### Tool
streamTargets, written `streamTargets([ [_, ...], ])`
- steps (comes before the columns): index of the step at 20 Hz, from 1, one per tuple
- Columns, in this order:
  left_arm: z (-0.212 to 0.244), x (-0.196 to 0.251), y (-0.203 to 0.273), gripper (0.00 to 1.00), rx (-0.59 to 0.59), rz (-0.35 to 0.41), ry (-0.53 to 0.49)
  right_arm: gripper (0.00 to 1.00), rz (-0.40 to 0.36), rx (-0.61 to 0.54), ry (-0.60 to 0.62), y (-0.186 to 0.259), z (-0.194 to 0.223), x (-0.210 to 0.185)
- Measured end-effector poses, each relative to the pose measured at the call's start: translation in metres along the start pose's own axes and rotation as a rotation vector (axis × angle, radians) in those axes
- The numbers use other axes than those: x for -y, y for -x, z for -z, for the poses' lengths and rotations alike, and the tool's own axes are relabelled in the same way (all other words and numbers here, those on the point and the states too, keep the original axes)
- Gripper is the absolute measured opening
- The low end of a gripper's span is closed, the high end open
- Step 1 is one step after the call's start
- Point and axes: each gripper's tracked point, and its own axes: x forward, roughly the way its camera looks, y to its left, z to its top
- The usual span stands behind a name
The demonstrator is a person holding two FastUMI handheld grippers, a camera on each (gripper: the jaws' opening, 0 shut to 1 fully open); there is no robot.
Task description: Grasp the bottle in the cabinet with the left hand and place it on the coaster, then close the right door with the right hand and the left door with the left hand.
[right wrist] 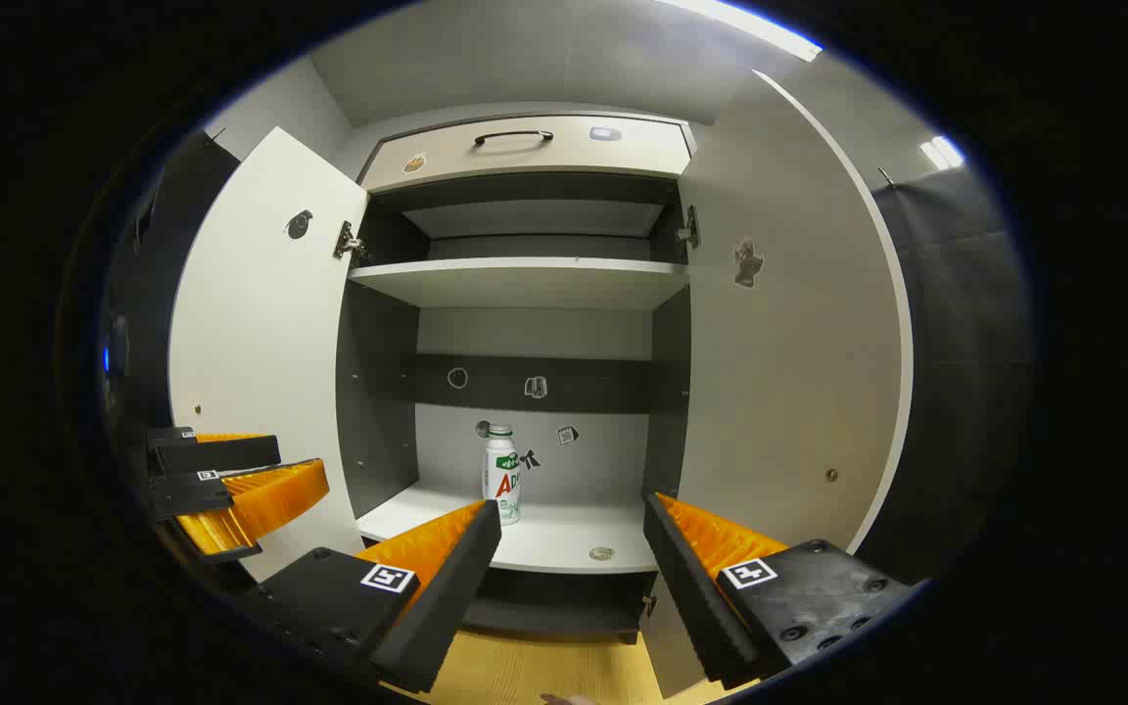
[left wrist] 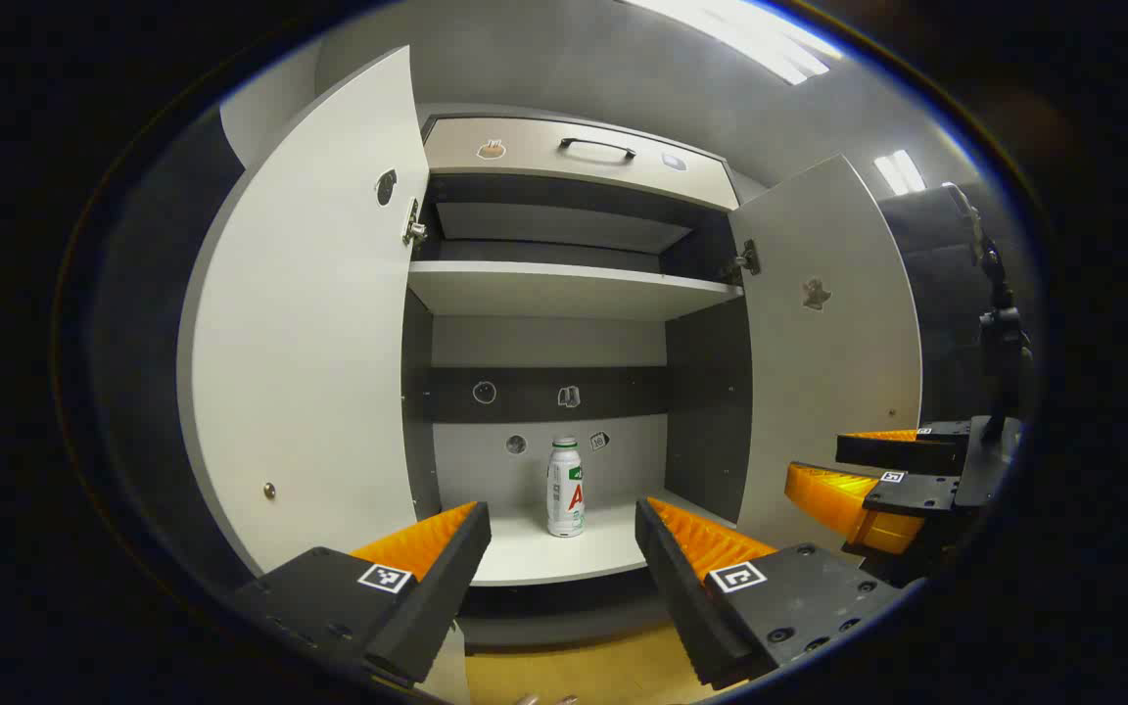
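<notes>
**Approach to the bottle: both doors open, grasp not yet made**

The cabinet (left wrist: 564, 294) stands with both doors swung wide. The left door (left wrist: 319, 323) and the right door (left wrist: 833, 333) flank an open interior with an upper shelf (left wrist: 564, 289) and, above it, a drawer with a dark handle (left wrist: 596, 147).

The bottle (left wrist: 565, 487), white with a white cap and a printed label, stands upright on the lower shelf (left wrist: 544, 553), toward the back, just in front of the rear panel. In the right gripper view a small round disc (right wrist: 601, 553) lies flat near the front edge of that shelf, to the right of the bottle and apart from it; this is probably the coaster, though it is too small to confirm.

The left gripper (left wrist: 564, 548) is held in front of the cabinet, its fingers spread wide and holding nothing, with the bottle framed between them but farther in. The right gripper (right wrist: 572, 548) waits alongside to the right, its fingers likewise spread and empty.

Step in hand, as judged: the reach for the bottle. The next move calls for advancing the left gripper straight in over the lower shelf until the fingers bracket the bottle body, then closing on it without tipping it.
</notes>
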Motion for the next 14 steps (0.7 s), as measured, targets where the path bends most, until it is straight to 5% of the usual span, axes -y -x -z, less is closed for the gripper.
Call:
streamTargets([
  [14,-0.0001,-0.0006,0.0023,0.95,0.003,0.001,-0.002,0.97,0.0,0.001,0.0,0.0029,-0.001,0.0004],
])
